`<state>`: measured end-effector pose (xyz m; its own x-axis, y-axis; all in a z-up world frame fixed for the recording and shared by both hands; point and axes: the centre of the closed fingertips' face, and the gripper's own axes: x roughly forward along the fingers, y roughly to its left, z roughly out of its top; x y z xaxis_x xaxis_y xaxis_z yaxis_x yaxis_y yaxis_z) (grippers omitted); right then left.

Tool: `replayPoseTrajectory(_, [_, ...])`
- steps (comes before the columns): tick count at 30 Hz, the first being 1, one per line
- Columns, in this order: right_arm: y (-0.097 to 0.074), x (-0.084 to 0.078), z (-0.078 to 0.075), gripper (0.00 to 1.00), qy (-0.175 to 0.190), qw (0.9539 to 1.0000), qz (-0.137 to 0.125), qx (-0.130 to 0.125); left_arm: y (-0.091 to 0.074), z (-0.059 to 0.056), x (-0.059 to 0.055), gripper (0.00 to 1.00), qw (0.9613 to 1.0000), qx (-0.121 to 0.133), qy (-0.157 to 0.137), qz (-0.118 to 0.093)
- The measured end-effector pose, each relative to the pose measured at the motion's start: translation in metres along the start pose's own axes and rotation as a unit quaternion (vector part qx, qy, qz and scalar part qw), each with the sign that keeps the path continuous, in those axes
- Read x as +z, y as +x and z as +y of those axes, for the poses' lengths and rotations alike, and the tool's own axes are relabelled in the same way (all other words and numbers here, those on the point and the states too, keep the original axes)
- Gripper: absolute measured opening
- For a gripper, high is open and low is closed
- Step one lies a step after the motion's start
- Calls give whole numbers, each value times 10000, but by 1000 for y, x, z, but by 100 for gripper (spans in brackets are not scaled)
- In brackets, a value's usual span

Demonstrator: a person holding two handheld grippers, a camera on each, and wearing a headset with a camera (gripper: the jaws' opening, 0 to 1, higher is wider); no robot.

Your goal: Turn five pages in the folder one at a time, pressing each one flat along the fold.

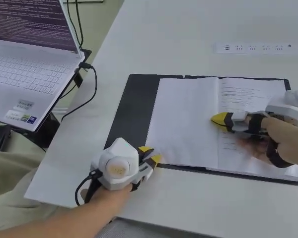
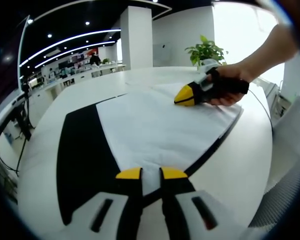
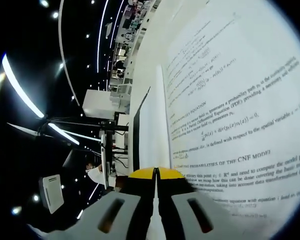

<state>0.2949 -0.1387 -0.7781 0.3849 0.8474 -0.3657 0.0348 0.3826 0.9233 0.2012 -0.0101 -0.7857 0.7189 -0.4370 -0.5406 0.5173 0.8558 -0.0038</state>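
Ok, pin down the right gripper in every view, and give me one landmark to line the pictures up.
Head view: right gripper at the right edge, yellow tip on the open pages near the fold.
Left gripper view: upper right, held in a hand, tip on the white page.
Right gripper view: bottom centre, jaws closed over the printed text.
Shared landmark: the black folder cover beside the blank page.

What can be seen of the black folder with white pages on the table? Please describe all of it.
The black folder lies open and flat on the white table. Its left inner cover is partly bare; a blank white sheet covers the rest, with a printed page on its right. The right gripper, shut, touches the paper near the fold. The left gripper, slightly open, sits at the front edge.
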Motion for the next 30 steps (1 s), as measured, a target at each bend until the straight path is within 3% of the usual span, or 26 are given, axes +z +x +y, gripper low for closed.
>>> replayPoseTrajectory(6, [-8, -18, 2, 0, 47, 10000, 77, 5, 0, 0, 0, 12, 10000, -3, 13, -9])
replayPoseTrajectory(13, [-15, -51, 3, 0, -12, 9986, 528, 35, 0, 1, -1, 11, 10000, 21, -36, -24])
replayPoseTrajectory(30, [-33, -97, -6, 0, 33, 9955, 949, 57, 0, 2, -1, 11, 10000, 35, -59, -17])
